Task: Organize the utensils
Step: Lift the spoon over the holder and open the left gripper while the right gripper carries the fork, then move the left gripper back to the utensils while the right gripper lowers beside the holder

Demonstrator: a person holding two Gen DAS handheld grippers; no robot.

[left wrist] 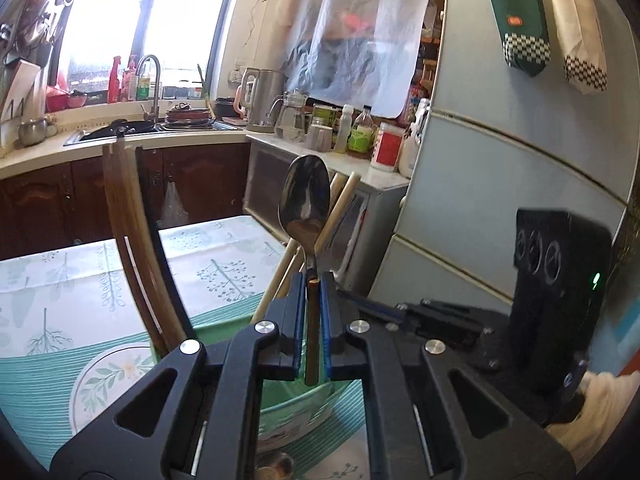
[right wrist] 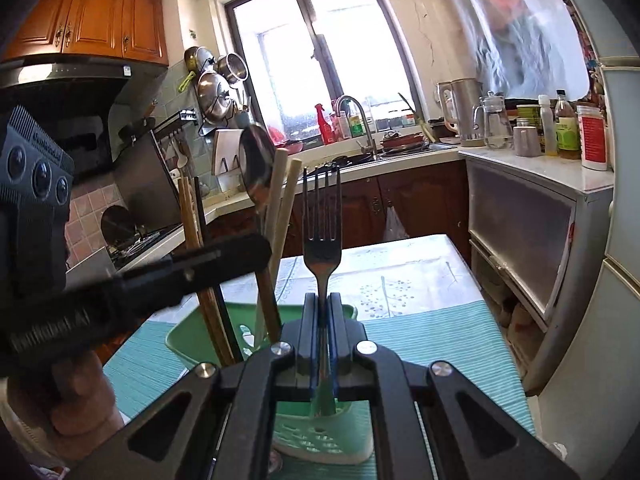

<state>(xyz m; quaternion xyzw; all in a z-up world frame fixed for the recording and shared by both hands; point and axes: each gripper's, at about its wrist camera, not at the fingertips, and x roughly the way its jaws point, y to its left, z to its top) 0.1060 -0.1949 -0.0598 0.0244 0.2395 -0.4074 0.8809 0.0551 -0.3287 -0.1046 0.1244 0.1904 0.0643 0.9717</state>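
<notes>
Gripper-clamped fork (right wrist: 322,216), handle end hidden.

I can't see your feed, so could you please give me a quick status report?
Left gripper shut on spoon. Right gripper shut on fork. Both upright over green utensil holder. Chopsticks already inside.

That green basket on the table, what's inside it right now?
Chopsticks stand in the green basket, and the fork and spoon, each clamped in a gripper, reach down into it. The grippers cover the basket's bottom, so anything lying there is hidden.
</notes>
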